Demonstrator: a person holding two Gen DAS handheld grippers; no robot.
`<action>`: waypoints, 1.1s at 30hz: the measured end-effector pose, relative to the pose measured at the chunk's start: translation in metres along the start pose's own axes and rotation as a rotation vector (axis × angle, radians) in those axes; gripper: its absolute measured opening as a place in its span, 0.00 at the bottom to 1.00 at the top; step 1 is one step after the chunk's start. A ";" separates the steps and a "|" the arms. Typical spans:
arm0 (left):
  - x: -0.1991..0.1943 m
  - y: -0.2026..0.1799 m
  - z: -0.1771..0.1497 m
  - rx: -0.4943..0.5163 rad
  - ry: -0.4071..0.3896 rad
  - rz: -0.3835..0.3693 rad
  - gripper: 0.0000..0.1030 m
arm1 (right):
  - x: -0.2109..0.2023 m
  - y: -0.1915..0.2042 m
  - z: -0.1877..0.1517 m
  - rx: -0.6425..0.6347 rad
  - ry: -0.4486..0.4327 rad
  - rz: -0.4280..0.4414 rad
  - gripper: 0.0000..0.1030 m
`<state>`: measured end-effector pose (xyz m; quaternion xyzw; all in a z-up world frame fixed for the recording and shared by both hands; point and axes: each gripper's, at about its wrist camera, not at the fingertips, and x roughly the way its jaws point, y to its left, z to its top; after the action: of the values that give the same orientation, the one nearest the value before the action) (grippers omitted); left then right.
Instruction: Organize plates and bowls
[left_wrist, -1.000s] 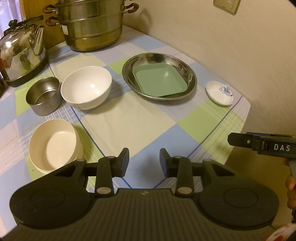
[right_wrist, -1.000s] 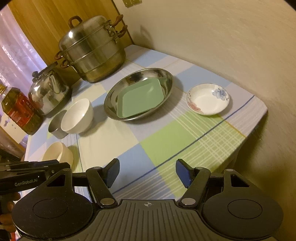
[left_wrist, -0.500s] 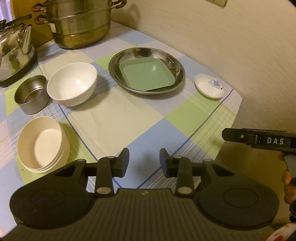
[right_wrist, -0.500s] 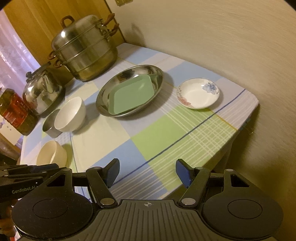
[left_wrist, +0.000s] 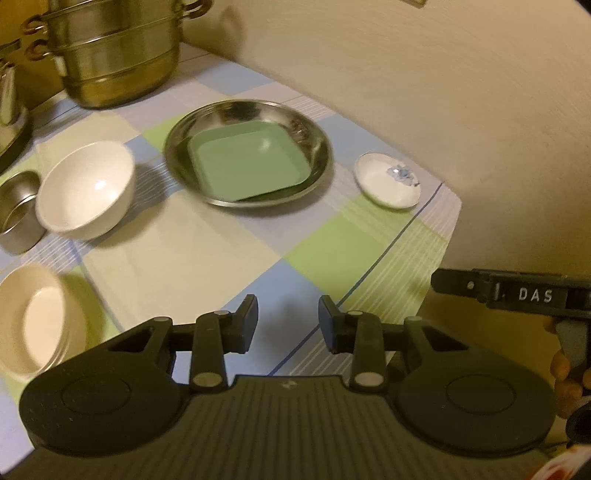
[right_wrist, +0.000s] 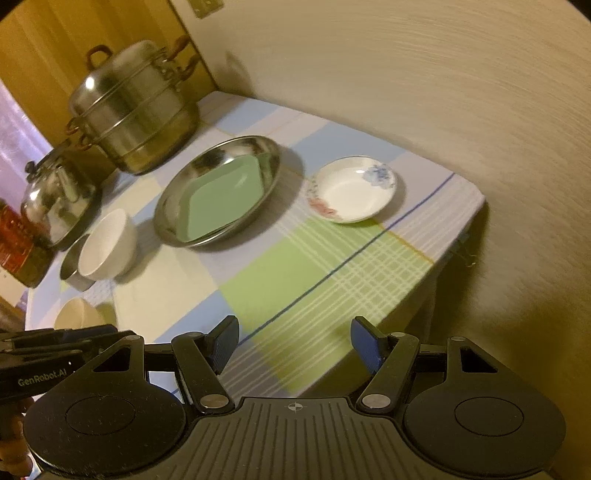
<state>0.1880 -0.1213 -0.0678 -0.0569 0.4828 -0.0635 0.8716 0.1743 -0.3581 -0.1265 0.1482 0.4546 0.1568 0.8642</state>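
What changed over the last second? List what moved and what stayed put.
Both views have slid toward the table's near right corner as the hands carried the left gripper and right gripper along. Nothing was grasped or released; both are open and empty. The green plate, steel dish and bowls have not moved.

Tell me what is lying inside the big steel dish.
Inside the steel dish lies one green square plate, empty and tilted against the dish wall. It covers most of the dish floor, so anything beneath it cannot be seen.
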 end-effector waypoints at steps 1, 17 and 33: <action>0.003 -0.003 0.003 0.004 -0.001 -0.007 0.32 | 0.001 -0.004 0.002 0.008 0.000 -0.008 0.65; 0.074 -0.053 0.056 0.062 -0.039 -0.101 0.31 | 0.020 -0.061 0.035 0.119 -0.044 -0.090 0.65; 0.140 -0.071 0.098 0.065 -0.055 -0.096 0.28 | 0.065 -0.084 0.077 0.092 -0.117 -0.099 0.42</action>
<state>0.3409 -0.2108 -0.1211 -0.0535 0.4533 -0.1192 0.8817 0.2848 -0.4161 -0.1665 0.1738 0.4166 0.0838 0.8884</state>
